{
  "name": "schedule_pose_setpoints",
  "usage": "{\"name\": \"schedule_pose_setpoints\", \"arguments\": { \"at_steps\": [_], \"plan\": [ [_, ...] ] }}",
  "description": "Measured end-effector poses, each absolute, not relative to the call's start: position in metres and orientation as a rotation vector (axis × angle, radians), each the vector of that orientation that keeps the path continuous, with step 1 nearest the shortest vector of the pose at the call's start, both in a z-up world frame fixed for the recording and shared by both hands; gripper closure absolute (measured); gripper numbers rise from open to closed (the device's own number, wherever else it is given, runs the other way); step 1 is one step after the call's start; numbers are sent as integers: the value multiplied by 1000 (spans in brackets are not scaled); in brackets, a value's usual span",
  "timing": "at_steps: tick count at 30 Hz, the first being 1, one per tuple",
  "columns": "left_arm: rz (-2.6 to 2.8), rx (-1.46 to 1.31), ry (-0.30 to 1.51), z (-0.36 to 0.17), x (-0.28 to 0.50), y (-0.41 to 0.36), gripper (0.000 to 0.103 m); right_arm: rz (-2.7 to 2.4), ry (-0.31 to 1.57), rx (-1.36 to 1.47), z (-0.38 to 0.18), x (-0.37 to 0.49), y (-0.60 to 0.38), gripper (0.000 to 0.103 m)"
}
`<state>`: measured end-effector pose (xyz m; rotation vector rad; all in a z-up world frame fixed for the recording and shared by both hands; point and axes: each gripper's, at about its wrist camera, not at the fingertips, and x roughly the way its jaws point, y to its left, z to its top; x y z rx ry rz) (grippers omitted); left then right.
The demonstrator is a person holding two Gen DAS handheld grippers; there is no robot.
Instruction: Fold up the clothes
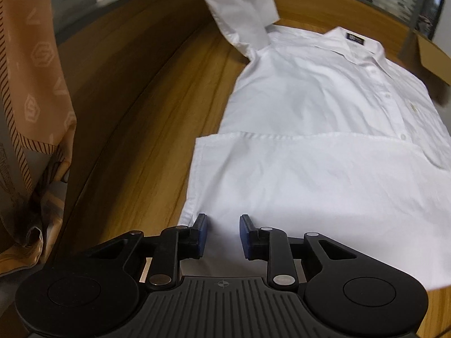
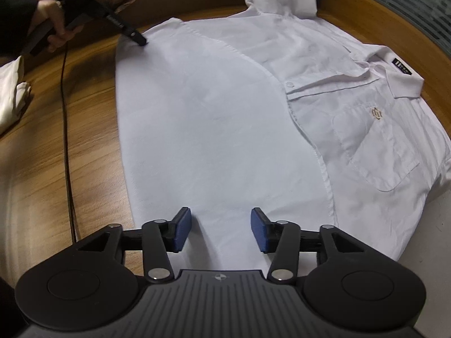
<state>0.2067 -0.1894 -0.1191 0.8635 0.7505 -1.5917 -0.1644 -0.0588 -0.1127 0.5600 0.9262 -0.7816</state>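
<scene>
Both tools stand with fingers apart, gripping nothing: left tool and right tool over the white shirt's folded hem. Shirt lies flat on the wooden tabletop, one sleeve reaching the far edge.

Shirt: white, small gold emblem on chest pocket, dark navy neck label. Table: warm brown wood grain. Gripper pads: blue on black linkage. Hanging cloth: peach, pale logo motifs, dark striped border.
</scene>
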Motion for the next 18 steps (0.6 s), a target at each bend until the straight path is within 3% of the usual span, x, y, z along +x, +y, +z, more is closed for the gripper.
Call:
{"name": "schedule_pose_setpoints", "arguments": {
  "at_steps": [6,18],
  "plan": [
    [-1565,561,880,-92,228,-192,57,-748,923,562,-101,-166,-60,46],
    [-1592,641,749,-31,149,-135,47,-769,896,465,-49,-202,-86,45]
  ]
}}
